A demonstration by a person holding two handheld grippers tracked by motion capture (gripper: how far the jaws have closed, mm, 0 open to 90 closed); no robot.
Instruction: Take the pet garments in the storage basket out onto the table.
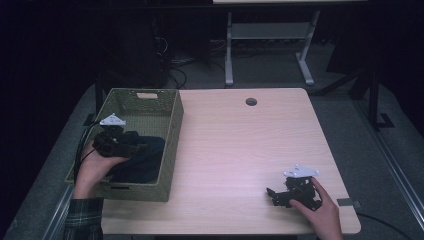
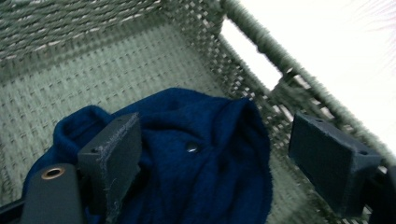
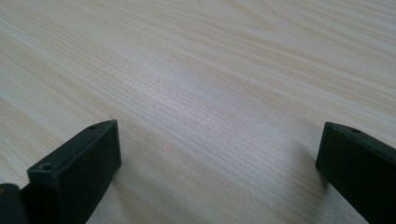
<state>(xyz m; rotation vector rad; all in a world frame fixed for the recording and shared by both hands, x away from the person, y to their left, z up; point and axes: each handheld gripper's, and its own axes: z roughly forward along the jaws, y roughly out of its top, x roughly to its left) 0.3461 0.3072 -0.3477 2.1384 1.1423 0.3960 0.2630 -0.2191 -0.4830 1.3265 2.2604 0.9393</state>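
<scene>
Spreading wide, the jaws of my left gripper [image 2: 215,158] straddle the dark blue cloth [image 2: 187,154] without pinching it; one pad rests against a fold, the other stands clear beside the basket [image 1: 172,127] wall. The cloth lies bunched on the basket floor, in the end nearest me, with a small snap button [image 2: 192,147] showing on top.

I judge the step in hand to be either taking hold of the cloth or letting it settle there. To grip well, I would drop the pads lower so both sink into the bulk of the fabric, not only a thin fold, and close squarely across the ridge near the button.

My right gripper [image 1: 292,192] sits on the table [image 1: 240,145], well apart from the basket, jaws also spread and holding nothing over bare wood.

Room is tight on the wall side: the woven wall and its handle slot [image 2: 250,51] stand just beside the outer pad, so I would lift straight up before swinging out. Beyond the basket wall, the table gives plenty of open space.
</scene>
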